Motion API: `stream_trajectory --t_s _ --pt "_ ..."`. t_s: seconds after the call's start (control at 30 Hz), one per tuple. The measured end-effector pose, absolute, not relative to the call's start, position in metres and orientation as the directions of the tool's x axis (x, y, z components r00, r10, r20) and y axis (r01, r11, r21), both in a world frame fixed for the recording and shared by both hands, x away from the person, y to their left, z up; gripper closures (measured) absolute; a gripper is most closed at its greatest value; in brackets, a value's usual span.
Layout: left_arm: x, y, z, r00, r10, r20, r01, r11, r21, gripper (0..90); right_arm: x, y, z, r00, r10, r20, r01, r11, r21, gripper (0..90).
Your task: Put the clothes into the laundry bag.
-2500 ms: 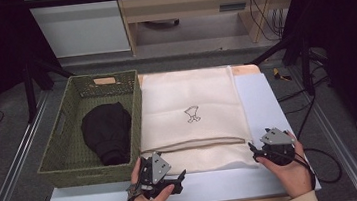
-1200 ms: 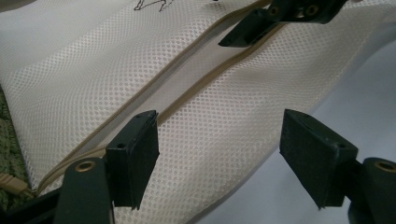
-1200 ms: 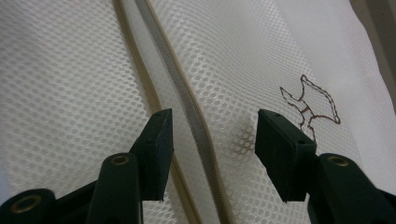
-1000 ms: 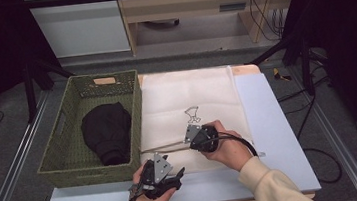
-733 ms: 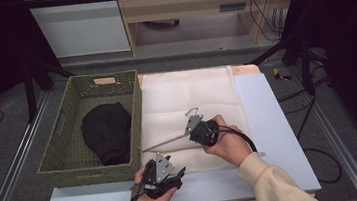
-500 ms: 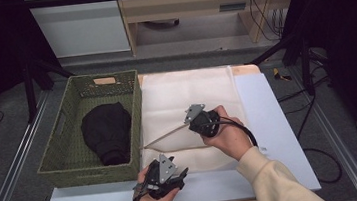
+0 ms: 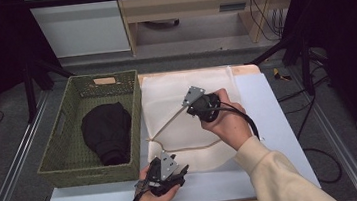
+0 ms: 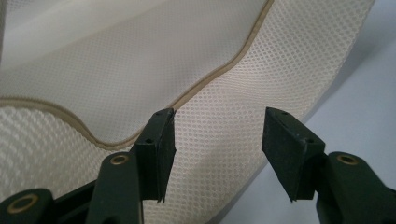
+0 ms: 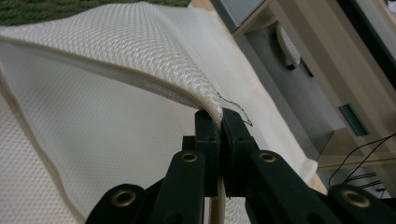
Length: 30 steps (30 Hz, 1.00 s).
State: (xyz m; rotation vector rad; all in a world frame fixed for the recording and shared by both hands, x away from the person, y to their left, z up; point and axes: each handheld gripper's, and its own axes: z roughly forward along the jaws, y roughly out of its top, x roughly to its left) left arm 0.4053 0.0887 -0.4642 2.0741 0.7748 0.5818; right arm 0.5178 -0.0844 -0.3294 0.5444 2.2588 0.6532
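I saw the cream mesh laundry bag (image 7: 197,128) lying flat on the table, its beige-trimmed upper layer (image 9: 116,56) pulled up off the lower one at the near edge so that the mouth gaped open toward me.

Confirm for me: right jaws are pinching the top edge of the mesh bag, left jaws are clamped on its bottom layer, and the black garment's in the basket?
Not quite. The left gripper is open over the mesh bag, not clamped, as the left gripper view shows. The right gripper does pinch the top edge, and the black garment is in the basket.
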Motion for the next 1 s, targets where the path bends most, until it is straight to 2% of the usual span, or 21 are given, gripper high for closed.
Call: stream_trajectory --t_s 0.37,0.73,0.83,1.0 --pt "0.407 0.089 -0.464 0.706 0.699 0.116 0.322 -0.462 0.826 44.6 0.521 -0.079 -0.309 -0.614 0.565 -0.552 0.154 0.770 0.619 86.9" --pt "0.406 0.089 -0.460 0.714 0.692 0.111 0.316 -0.460 0.829 43.6 0.521 -0.079 -0.311 -0.638 0.544 -0.546 0.141 0.779 0.611 86.9" --pt "0.403 0.089 -0.453 0.719 0.687 0.105 0.309 -0.451 0.837 41.6 0.521 -0.080 -0.312 -0.652 0.541 -0.531 0.135 0.772 0.621 86.9" --pt "0.393 0.090 -0.429 0.729 0.678 0.100 0.288 -0.436 0.853 32.4 0.517 -0.081 -0.313 -0.680 0.539 -0.497 0.132 0.756 0.641 86.9"
